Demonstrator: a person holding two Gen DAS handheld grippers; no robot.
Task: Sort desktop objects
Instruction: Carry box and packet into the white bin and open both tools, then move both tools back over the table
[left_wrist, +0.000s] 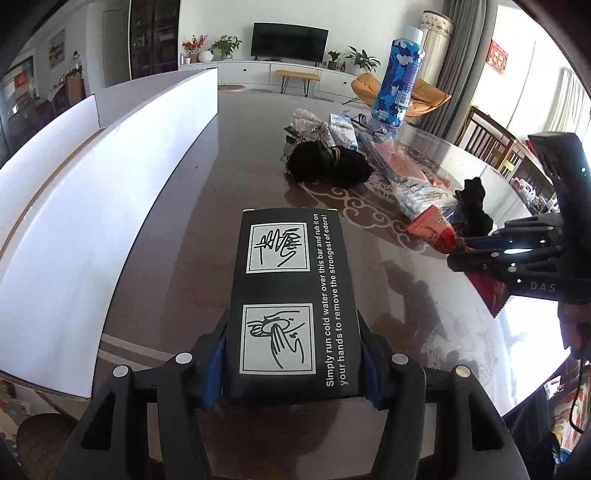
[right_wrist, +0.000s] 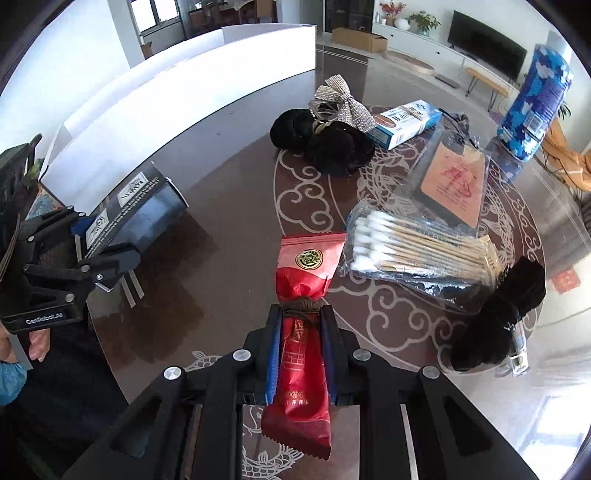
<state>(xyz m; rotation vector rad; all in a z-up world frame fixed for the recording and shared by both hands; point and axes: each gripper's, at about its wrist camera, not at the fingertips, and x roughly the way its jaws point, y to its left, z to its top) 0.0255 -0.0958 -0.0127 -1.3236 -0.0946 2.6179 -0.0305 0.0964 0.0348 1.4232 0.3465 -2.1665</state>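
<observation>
Sunlit living room all around, with a dark television (left_wrist: 290, 40) on a white cabinet at the back and a glossy brown table (left_wrist: 192, 229) with pale swirl patterns up front. White board walls (left_wrist: 92, 206) stand along the table's left side in the left wrist view.

Left gripper (left_wrist: 291, 354) first: its fingers are clamped on both long sides of a black box (left_wrist: 291, 295), the one printed with hand-washing drawings and white lettering. The right wrist view shows that box (right_wrist: 140, 210) off the tabletop, tilted, just in front of the white boards.

Over to the right gripper (right_wrist: 301, 354): jaws squeezed tight on a red packet (right_wrist: 303, 332), gripped around its middle just below a knotted cord, with the sealed lower end hanging out beneath the fingers and the top end with its gold badge pointing away.

Everything else sits on the table. A bag of cotton swabs (right_wrist: 417, 247) lies just right of the packet. Beyond it sits a wrapped orange card (right_wrist: 454, 181), then a blue and white box (right_wrist: 406, 120). Black fluffy hair ties (right_wrist: 325, 144) with a silver bow (right_wrist: 343, 103) lie near the middle, another black fluffy piece (right_wrist: 502, 314) sits at the right, and a blue patterned bottle (right_wrist: 535, 107) stands at the far right.
</observation>
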